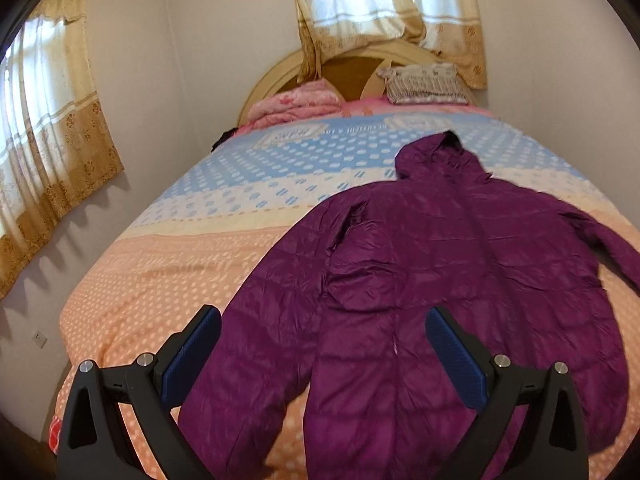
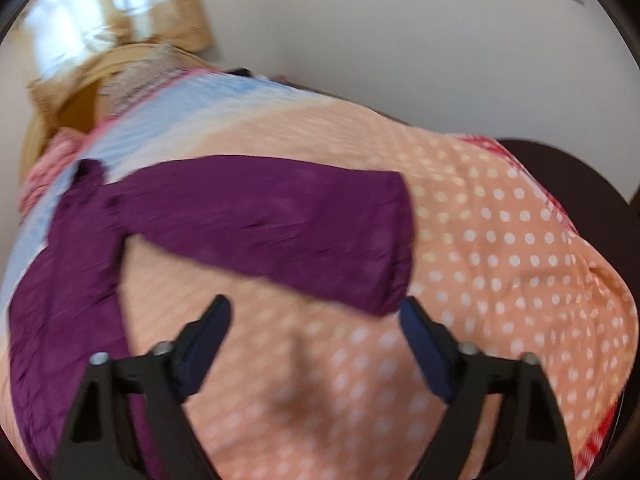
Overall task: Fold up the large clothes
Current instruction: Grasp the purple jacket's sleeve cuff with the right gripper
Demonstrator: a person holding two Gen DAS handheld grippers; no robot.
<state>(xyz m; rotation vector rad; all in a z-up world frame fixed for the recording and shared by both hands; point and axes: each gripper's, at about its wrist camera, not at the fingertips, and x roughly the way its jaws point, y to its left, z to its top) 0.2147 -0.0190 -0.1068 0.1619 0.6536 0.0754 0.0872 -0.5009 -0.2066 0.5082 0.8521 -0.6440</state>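
A deep-purple quilted hooded jacket [image 1: 440, 260] lies spread flat, hood toward the headboard, on the bed's dotted peach-and-blue cover [image 1: 160, 272], one sleeve [image 2: 280, 224] stretched sideways. My left jaws [image 1: 324, 356] hang wide open over its lower hem, gripping nothing; my right jaws [image 2: 316, 344] stand open beside the sleeve cuff, empty. No fold looks begun: next, I judge, a pinch on cuff and hem. No containers in sight

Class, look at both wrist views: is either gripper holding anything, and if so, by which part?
Nothing is held. The left gripper and the right gripper both stand open above the purple jacket, pads apart from it.
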